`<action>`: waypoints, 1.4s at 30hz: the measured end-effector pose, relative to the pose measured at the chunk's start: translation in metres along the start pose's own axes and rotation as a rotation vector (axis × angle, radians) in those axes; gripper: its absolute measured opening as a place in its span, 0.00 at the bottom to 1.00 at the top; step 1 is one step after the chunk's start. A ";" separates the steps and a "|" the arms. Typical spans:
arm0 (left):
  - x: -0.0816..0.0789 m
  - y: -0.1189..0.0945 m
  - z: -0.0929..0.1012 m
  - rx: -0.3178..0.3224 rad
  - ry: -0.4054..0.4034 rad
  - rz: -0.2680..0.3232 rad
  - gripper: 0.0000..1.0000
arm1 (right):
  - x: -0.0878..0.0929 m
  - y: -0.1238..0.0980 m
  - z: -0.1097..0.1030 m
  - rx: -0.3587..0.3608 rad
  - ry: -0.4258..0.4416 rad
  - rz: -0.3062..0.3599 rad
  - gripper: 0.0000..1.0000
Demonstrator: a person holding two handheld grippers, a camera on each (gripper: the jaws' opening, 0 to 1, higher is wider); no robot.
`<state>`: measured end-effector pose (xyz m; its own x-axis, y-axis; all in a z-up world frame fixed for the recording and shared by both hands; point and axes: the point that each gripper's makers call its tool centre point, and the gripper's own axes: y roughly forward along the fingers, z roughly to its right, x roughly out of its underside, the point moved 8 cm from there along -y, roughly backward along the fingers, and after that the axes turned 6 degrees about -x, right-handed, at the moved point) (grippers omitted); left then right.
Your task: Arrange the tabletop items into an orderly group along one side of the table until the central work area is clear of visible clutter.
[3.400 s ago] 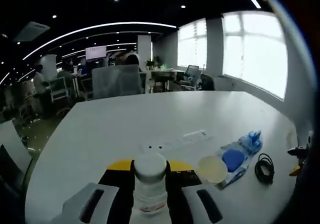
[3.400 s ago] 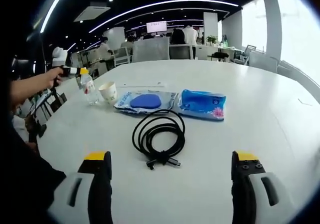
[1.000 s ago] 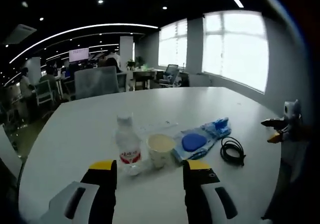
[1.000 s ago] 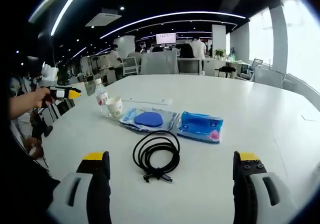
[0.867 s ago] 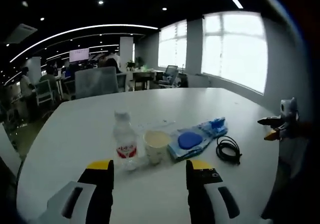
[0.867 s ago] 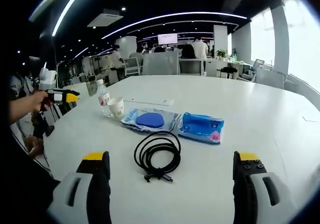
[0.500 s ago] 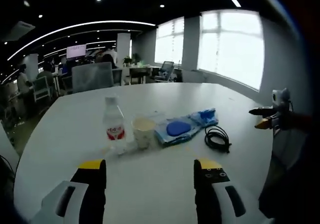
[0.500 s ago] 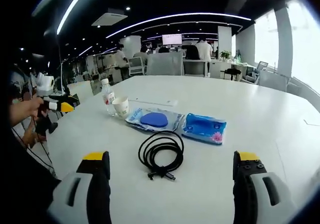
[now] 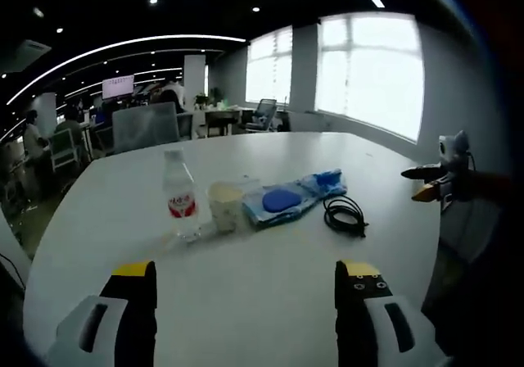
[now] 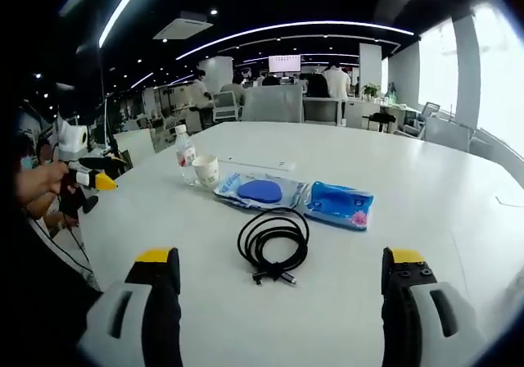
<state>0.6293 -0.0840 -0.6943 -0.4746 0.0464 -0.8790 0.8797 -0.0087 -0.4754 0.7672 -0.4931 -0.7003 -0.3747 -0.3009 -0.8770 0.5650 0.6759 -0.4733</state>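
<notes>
In the left gripper view, our left tongs stood released, jaws wide apart and grasping nothing, held back from the things over the near part of the white table. Ahead of them the water bottle stood upright with the paper cup just beside it, and next came the clear pouch with the blue disc, the blue packet and the coiled black cable. We judged that line to be the orderly group in the making, which would explain why the tongs hung clear of it. The right tongs showed at the far right of this view, held up off the table; we could not tell their gap from here.

In the right gripper view, our right tongs were likewise released and empty, jaws spread, pointed at the cable lying nearest. Behind it the pouch and the packet lay side by side, touching or nearly so, with the cup and bottle beyond at the left. The left tongs showed in a hand at the left edge. We judged the cable, lying apart from the row, the likeliest thing left to tidy.
</notes>
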 end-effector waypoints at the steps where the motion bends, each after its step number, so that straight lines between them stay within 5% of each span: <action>1: -0.001 -0.001 -0.001 0.001 -0.002 -0.001 0.91 | 0.000 -0.001 -0.001 0.002 -0.003 0.000 1.00; 13: 0.000 -0.005 -0.005 0.019 -0.039 0.002 0.99 | -0.005 -0.004 -0.010 -0.003 -0.016 0.004 1.00; 42: -0.010 -0.004 -0.004 0.055 -0.020 0.022 0.99 | -0.006 -0.002 -0.007 -0.005 -0.008 -0.002 1.00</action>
<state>0.6308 -0.0801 -0.6839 -0.4560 0.0255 -0.8896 0.8873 -0.0642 -0.4567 0.7636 -0.4877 -0.6933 -0.3695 -0.3075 -0.8769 0.5604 0.6790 -0.4742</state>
